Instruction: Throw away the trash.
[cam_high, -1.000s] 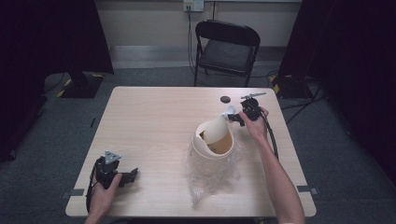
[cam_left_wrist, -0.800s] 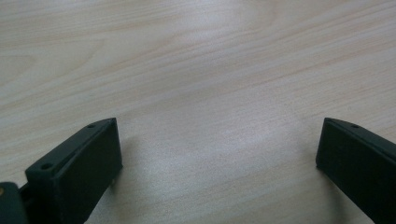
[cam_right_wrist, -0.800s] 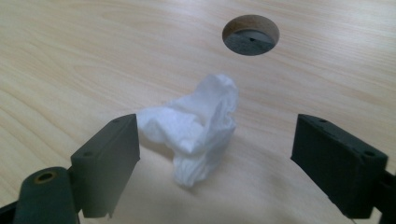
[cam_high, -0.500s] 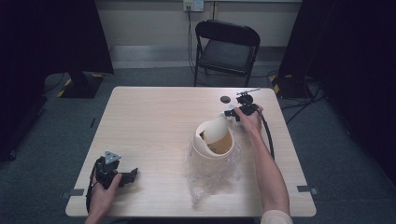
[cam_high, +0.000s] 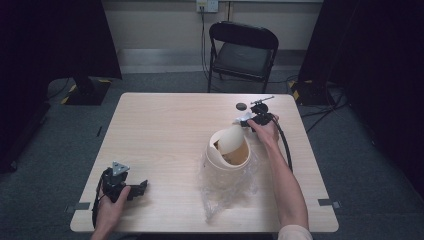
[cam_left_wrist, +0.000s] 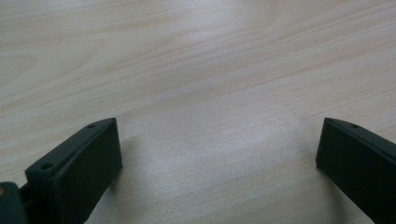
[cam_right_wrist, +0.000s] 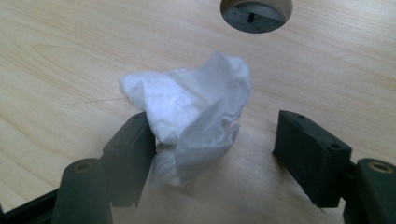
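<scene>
Crumpled white tissue (cam_right_wrist: 191, 109) lies on the desk (cam_high: 160, 135) near its far right edge, between the spread jaws of the right hand-held gripper (cam_right_wrist: 215, 154); it touches the left jaw, with a gap to the other. Round cable hole (cam_right_wrist: 256, 11) just beyond. Beige swing-lid bin (cam_high: 229, 150) stands nearby on crinkled clear plastic (cam_high: 225, 192). Left hand-held gripper (cam_left_wrist: 217, 158) at near left corner, jaws wide apart over bare wood.

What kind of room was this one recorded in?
Probably a recording studio or lab, not a home: black curtains on both sides, a lone folding chair, grey carpet, and tape marks by the wooden table.
</scene>
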